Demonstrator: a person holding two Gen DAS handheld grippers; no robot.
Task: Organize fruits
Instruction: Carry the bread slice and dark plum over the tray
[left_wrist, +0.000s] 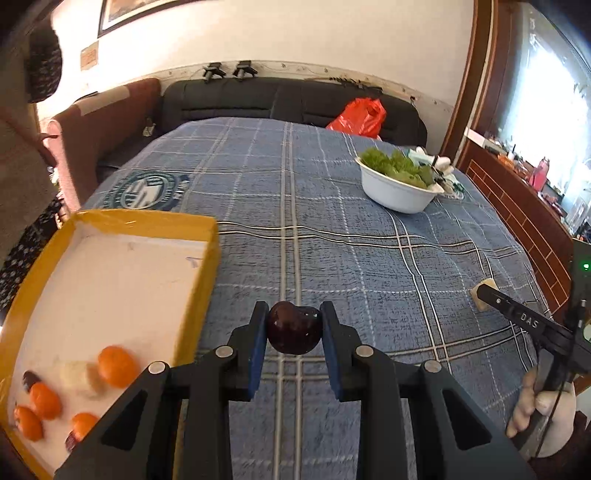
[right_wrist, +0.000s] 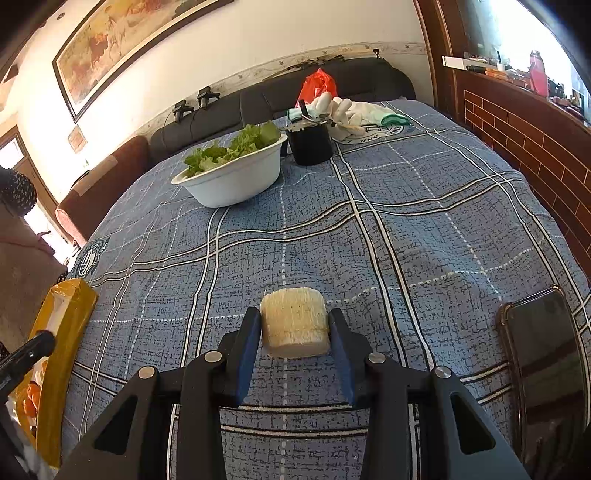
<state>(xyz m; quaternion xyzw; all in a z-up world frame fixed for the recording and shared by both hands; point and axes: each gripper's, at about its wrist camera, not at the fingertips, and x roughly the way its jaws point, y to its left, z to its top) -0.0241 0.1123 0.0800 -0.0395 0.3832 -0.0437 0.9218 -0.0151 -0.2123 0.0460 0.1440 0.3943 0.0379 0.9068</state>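
Observation:
My left gripper (left_wrist: 293, 326) is shut on a dark red plum (left_wrist: 293, 328) and holds it just right of the yellow tray (left_wrist: 207, 254). The tray holds several oranges (left_wrist: 116, 365), a pale chunk (left_wrist: 79, 376) and a dark fruit (left_wrist: 29, 380). My right gripper (right_wrist: 294, 328) is shut on a pale cream cylindrical chunk (right_wrist: 294, 326) over the blue plaid cloth. In the left wrist view the right gripper (left_wrist: 487, 291) shows at the right edge with the same chunk at its tip. The tray's edge also shows in the right wrist view (right_wrist: 70, 325).
A white bowl of lettuce (left_wrist: 397, 194) (right_wrist: 236, 177) stands at the back right of the table. A black pot (right_wrist: 310, 144) and white gloves (right_wrist: 351, 110) lie behind it. A phone (right_wrist: 543, 365) lies at the right. A sofa with a red bag (left_wrist: 360, 118) is beyond.

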